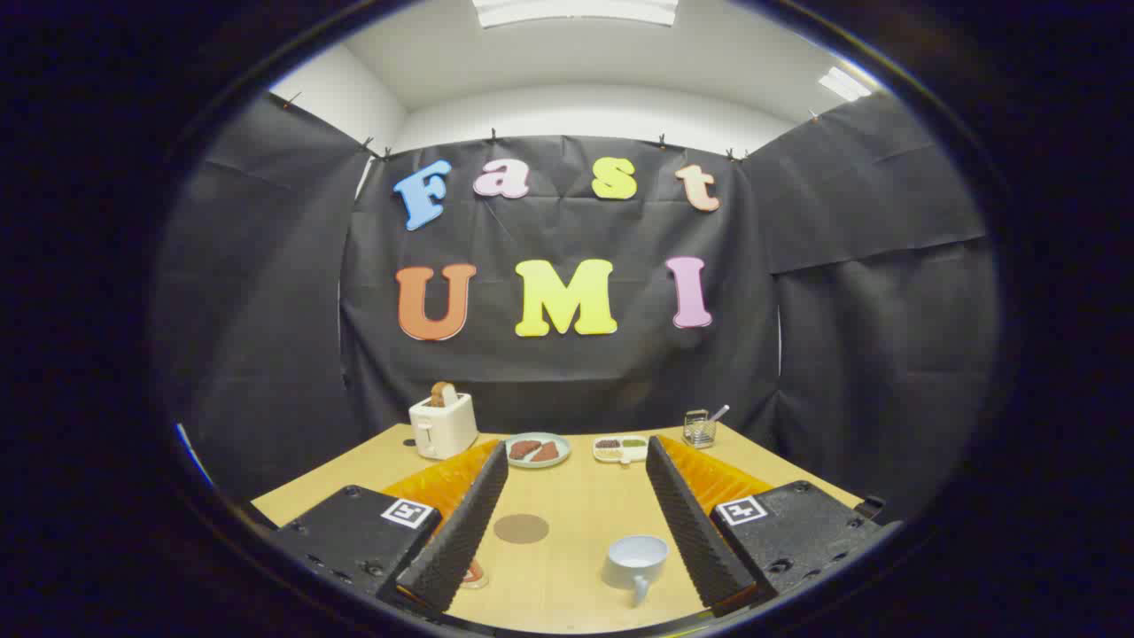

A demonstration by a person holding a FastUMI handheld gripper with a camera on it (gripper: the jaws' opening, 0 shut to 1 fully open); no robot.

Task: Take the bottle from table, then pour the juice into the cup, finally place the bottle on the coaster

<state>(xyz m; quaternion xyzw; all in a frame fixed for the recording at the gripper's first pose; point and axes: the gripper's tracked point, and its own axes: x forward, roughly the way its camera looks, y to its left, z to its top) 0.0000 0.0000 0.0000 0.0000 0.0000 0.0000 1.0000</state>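
Hand-held gripper [576, 518] spread wide, holding nothing, above the surface [576, 496].
Between its fingers: cup [635, 561], handle toward the camera, and round brown coaster [521, 528].

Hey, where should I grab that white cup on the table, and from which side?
Probably the handle: the cup stands upright with it pointing back toward the gripper, so come in straight from the near side. The fingers are open, the cup between them.

Wooden table [567, 496], cup [636, 560], coaster [521, 528], toaster [443, 425], plate [537, 450]
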